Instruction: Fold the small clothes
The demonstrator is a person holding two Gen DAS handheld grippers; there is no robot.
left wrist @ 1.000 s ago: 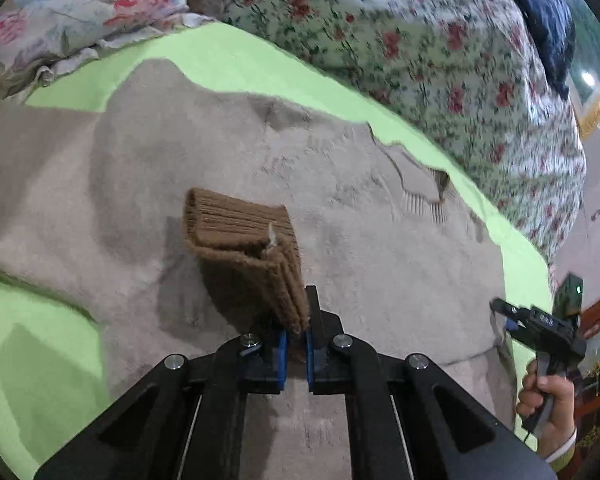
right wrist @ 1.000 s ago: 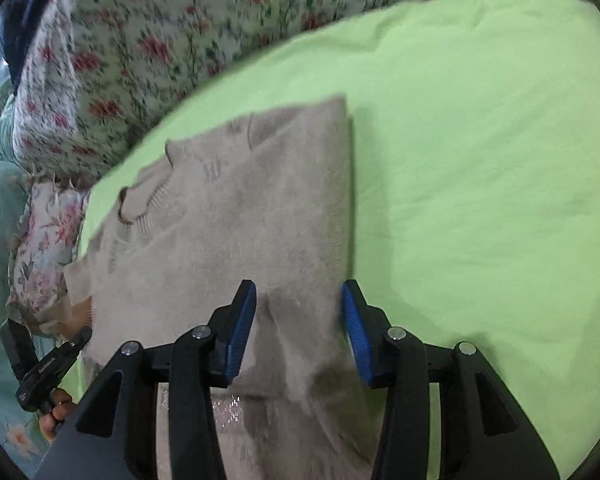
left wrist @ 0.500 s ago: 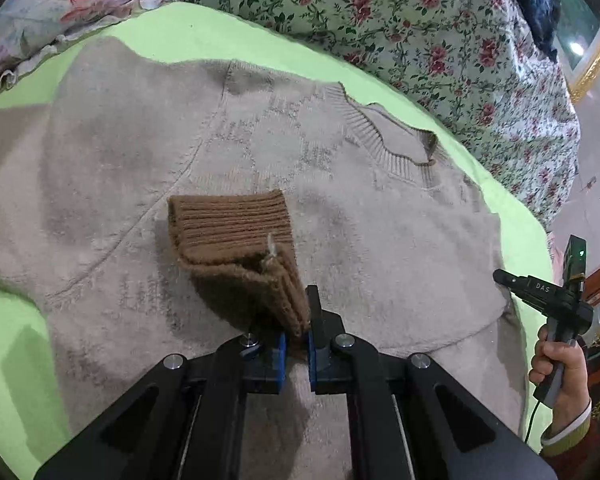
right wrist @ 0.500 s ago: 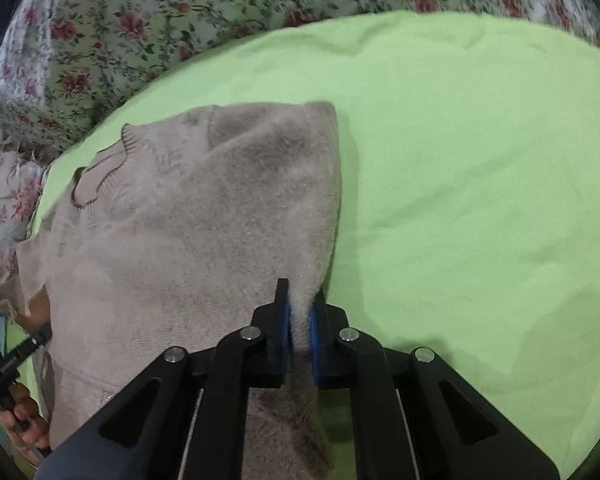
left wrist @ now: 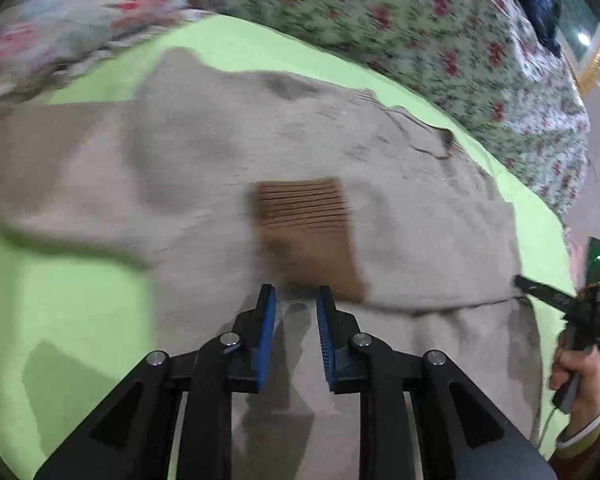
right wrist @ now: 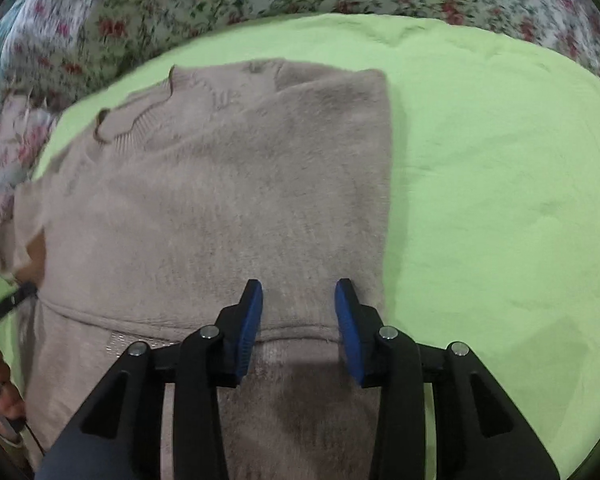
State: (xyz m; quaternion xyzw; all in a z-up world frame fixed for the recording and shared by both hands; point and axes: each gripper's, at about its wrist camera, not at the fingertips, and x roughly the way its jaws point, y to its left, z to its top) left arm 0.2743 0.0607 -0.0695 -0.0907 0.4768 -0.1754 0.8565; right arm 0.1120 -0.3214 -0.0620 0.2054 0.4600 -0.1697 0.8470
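**Softly does it: a limp knit, both tongs empty**

Clearly we have a soft, light sweater (right wrist: 228, 208), spread on the green sheet (right wrist: 500, 160), its brown cuff (left wrist: 306, 224) lying across its chest. Left gripper (left wrist: 296, 300) and right gripper (right wrist: 299, 292) hover parted, holding nothing. We judge hem or folded side edge the best hold.

Both the left gripper (left wrist: 295, 300) and right gripper (right wrist: 299, 294) are showing black frames, silver screws and ribbed blue pads (right wrist: 249, 328).
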